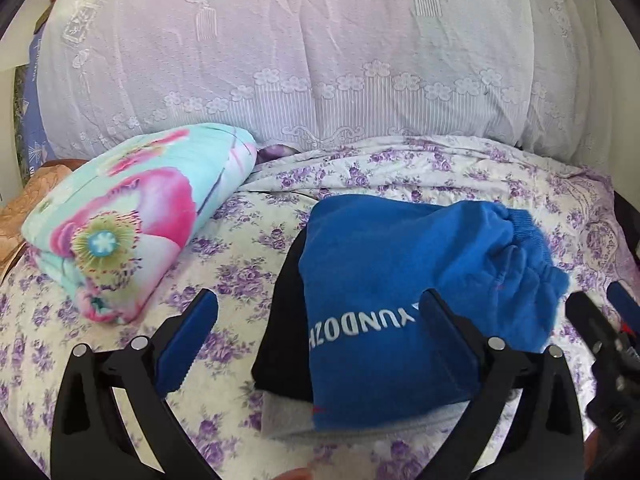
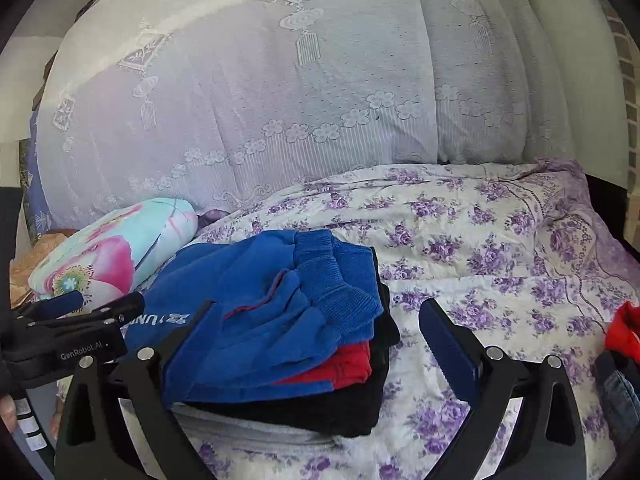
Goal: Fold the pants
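grippers both wide open, holding nothing. left gripper [image 1: 320, 344] hovers low over the near left side of the blue pants [image 1: 400, 288]; its right finger sits over the blue cloth, whether touching i cannot tell, and its left finger is over bare bed sheet [image 1: 224, 264]. right gripper [image 2: 320, 344] straddles the near right corner of the same pants [image 2: 260, 300], cuffs bunched on top. pants lie folded on top of a stack: red garment [image 2: 344, 368], black garment [image 2: 320, 408], grey garment [image 2: 248, 432] below. likely step is tidying the fold, so press the loose cuffs flat and square the edges to the stack without dragging the lower layers. rolled floral blanket [image 1: 120, 220] is off to the left, well apart.
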`<state>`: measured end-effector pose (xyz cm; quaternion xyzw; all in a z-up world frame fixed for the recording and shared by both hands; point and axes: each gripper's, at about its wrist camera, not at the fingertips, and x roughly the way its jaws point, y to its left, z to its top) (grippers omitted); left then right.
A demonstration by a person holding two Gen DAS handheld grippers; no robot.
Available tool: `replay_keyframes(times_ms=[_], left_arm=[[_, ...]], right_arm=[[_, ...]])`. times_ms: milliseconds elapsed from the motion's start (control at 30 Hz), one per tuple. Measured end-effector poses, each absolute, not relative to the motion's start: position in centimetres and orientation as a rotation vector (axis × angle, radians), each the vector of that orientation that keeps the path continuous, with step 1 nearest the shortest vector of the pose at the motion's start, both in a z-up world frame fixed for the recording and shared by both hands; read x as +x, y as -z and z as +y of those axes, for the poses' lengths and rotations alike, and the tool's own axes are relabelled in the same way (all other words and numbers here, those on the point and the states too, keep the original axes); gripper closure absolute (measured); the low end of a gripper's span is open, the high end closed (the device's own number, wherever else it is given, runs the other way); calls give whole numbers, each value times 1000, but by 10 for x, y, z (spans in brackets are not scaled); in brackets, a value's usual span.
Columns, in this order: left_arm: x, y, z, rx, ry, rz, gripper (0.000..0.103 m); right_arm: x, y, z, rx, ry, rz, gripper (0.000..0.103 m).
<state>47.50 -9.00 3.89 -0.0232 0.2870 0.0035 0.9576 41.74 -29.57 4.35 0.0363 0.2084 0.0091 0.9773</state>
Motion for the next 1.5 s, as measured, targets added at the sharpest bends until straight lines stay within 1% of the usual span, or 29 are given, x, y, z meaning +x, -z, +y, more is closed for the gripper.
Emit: replay_keyframes(times_ms=[167,333,767,1300,1500], left_arm=[[433,-63,-88,-40,11,544,4],[410,-78,-92,-34,-2,497,4],[414,-76,-91,-30,3,522,4],[411,-72,-104,8,23,532,5],[408,-73,-106,34,7,493,5]], right_arm=[[378,-64,-293,103,-17,384,4],[357,-80,-294,123,-14,347,4],[366,-82,-300,137,-39,392,4],[365,-80,-292,128,-58,400,4],[365,-79,-291,122,-59,401,4]])
